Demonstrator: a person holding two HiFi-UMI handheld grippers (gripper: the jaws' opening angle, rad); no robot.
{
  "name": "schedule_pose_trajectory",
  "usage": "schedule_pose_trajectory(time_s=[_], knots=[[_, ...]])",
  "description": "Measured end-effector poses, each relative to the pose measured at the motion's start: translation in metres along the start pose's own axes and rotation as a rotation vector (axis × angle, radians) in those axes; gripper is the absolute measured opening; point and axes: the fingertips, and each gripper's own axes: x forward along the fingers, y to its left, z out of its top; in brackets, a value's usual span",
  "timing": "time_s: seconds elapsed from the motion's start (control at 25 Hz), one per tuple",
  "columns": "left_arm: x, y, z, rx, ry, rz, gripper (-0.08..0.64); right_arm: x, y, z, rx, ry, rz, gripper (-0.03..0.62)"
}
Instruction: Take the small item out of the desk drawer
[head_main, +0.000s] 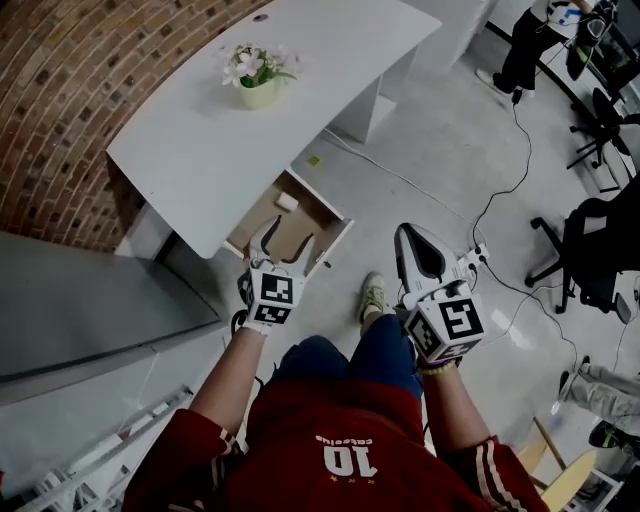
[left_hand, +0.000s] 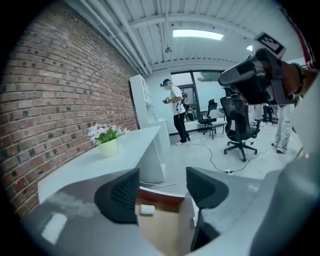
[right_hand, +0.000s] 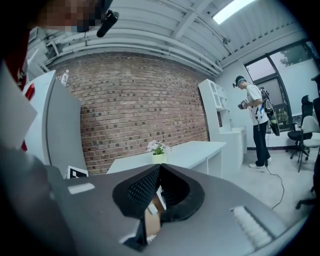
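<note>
**Left gripper poised over the open drawer, item not yet picked up**

The drawer (head_main: 322, 198) of the white desk (head_main: 230, 110) stands pulled out, so the opening step looks done and the reach for the item is in hand. The small white item (head_main: 287, 202) lies on the drawer's brown bottom, close to its far wall, with nothing else beside it. The left gripper (head_main: 285, 245) hangs over the near part of the drawer with its jaws spread wide and nothing between them; in the left gripper view the item (left_hand: 147, 209) shows beyond and below the gap, nearer the left jaw. The right gripper (head_main: 403, 232) is held off to the right of the drawer, over the floor, jaws pressed together and empty.

Next, the left gripper probably needs to go farther and lower, a jaw on either side of the item, then close and lift clear of the drawer walls.
</note>
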Motion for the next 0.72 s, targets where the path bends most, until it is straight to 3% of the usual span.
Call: schedule_pose_trajectory(time_s=[0.72], knots=[[0.143,0.037,-0.172,-0.026,0.149,0.103,0.319,0.092,-0.055,-0.1,-0.005,-0.027,0.083,0.0]])
